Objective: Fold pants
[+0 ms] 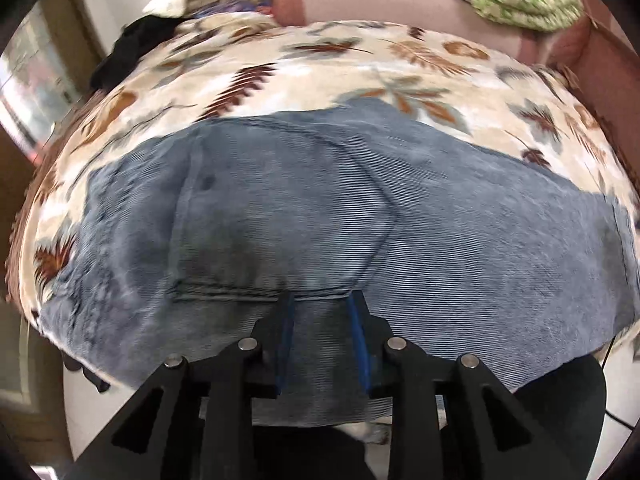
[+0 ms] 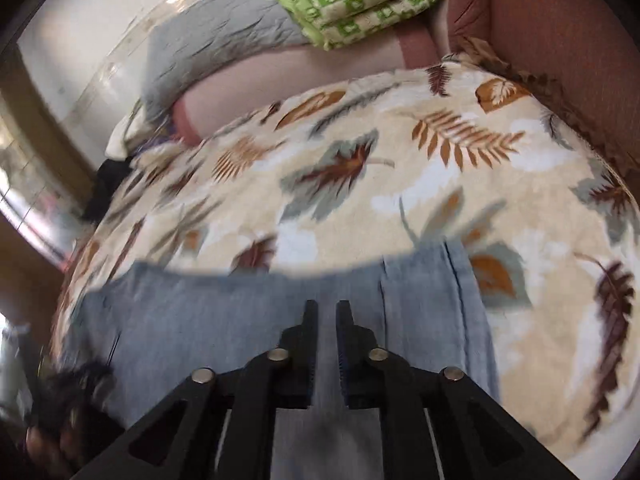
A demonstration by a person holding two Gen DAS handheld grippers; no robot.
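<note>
Jaws of the left gripper [image 1: 322, 300] stand a little apart with nothing pinched between them, poised over the blue-grey pants [image 1: 304, 208]. Those of the right gripper [image 2: 327, 308] show only a narrow gap, also empty, above the paler end of the same garment. No containers are in view. The pants lie flat across the near part of a leaf-patterned blanket [image 2: 360, 184], their near edge hanging over its front. A green-checked quilt [image 2: 360, 4] is bunched at the far side.
</note>
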